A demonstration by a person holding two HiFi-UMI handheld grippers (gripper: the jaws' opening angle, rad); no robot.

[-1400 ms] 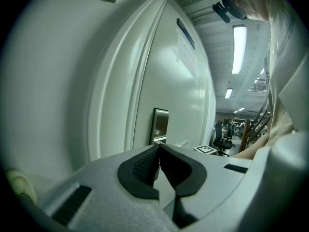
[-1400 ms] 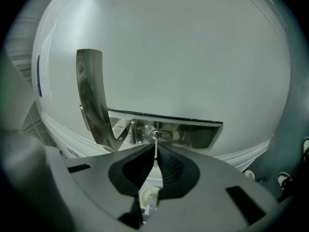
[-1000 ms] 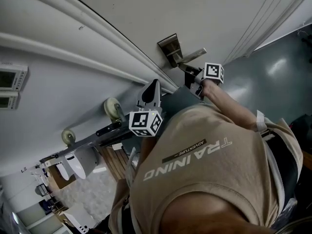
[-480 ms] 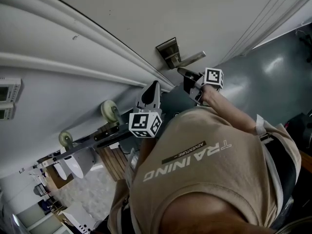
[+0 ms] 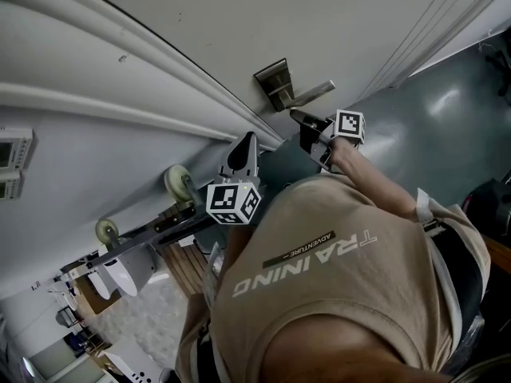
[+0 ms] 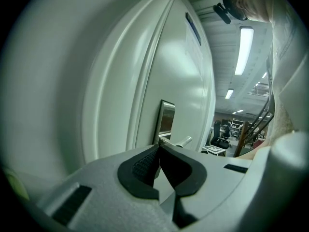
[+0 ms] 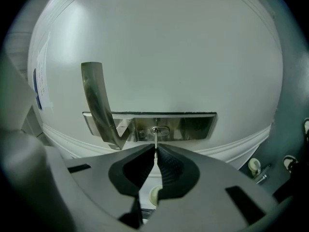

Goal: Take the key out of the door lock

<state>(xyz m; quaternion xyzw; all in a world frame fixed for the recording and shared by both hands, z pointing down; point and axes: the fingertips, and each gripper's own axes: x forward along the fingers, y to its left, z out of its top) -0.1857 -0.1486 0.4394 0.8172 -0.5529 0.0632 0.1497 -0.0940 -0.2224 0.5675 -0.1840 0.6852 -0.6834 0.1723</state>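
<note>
A brushed-metal lock plate (image 7: 169,126) with a lever handle (image 7: 99,105) is set in the white door (image 7: 169,47). My right gripper (image 7: 155,151) is shut on the key (image 7: 155,140). Its thin blade runs straight from the fingertips to the keyhole (image 7: 158,130); I cannot tell whether the tip is still inside. In the head view the right gripper (image 5: 297,116) sits just below the lever handle (image 5: 313,93), a short way off the lock plate (image 5: 273,81). My left gripper (image 5: 243,144) is shut on nothing, to the left near the door's edge; its own view shows the lock plate (image 6: 166,122) ahead.
A white door frame (image 5: 144,70) runs along the left of the door. Round door stops (image 5: 182,182) and a dark bar (image 5: 172,214) sit below the left gripper. The grey floor (image 5: 431,102) lies to the right. The person's beige shirt (image 5: 335,294) fills the foreground.
The right gripper has drawn back a little from the lock plate, away from the door. The left gripper has hardly moved.
</note>
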